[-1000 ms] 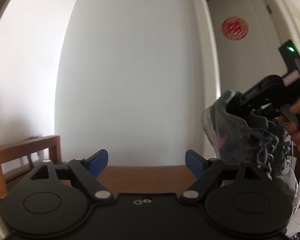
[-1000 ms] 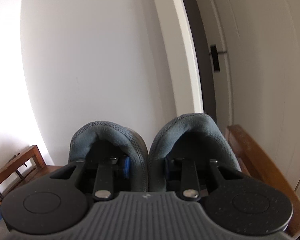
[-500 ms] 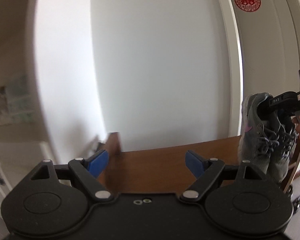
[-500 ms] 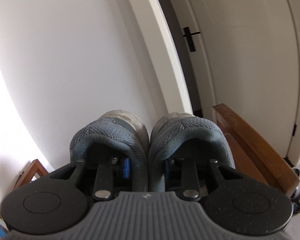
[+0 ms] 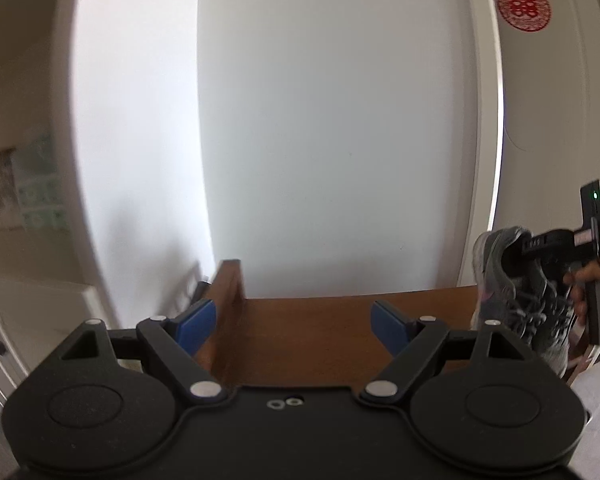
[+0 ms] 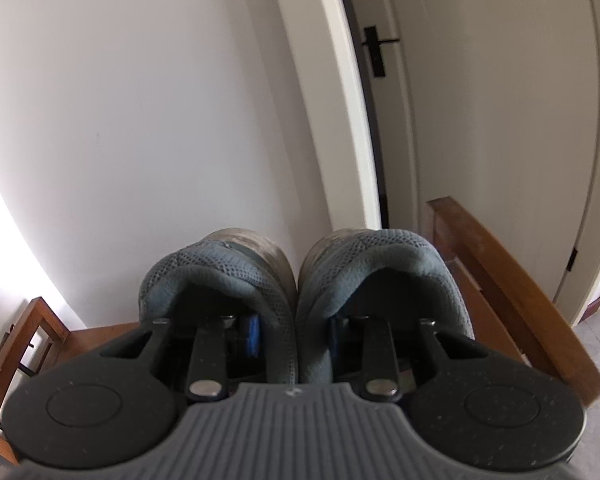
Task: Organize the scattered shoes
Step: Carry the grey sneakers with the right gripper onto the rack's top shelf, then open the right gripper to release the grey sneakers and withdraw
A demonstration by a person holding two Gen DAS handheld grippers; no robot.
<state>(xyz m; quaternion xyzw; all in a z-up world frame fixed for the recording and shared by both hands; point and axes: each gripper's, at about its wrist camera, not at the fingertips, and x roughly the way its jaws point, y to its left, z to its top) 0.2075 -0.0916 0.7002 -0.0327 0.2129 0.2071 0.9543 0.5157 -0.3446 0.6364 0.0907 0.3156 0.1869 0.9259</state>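
Right gripper [image 6: 292, 330] has 1 finger inside each of 2 grey sneakers [image 6: 300, 280], fingers clenched on the 2 inner collar walls pressed together between them. Blue pads [image 6: 253, 330] only partly visible inside the left shoe. Pair hangs heel-up, side by side and touching, above the right end of a brown wooden shoe bench [image 6: 512, 280]. From the left wrist view, the same sneakers [image 5: 520, 300] dangle toes-down at the bench's right edge, pink mark on the side; a hand [image 5: 592, 280] grips the right gripper's handle. Cannot tell if the soles touch the bench top.

Left gripper [image 5: 292, 322] released, blue fingers [image 5: 198, 320] spread wide, nothing between them, over the bench [image 5: 308, 332] near its left end. White wall [image 5: 332, 140] behind; white door [image 6: 500, 120] with black handle [image 6: 374, 52] at right; round red sticker [image 5: 523, 7] on door panel.
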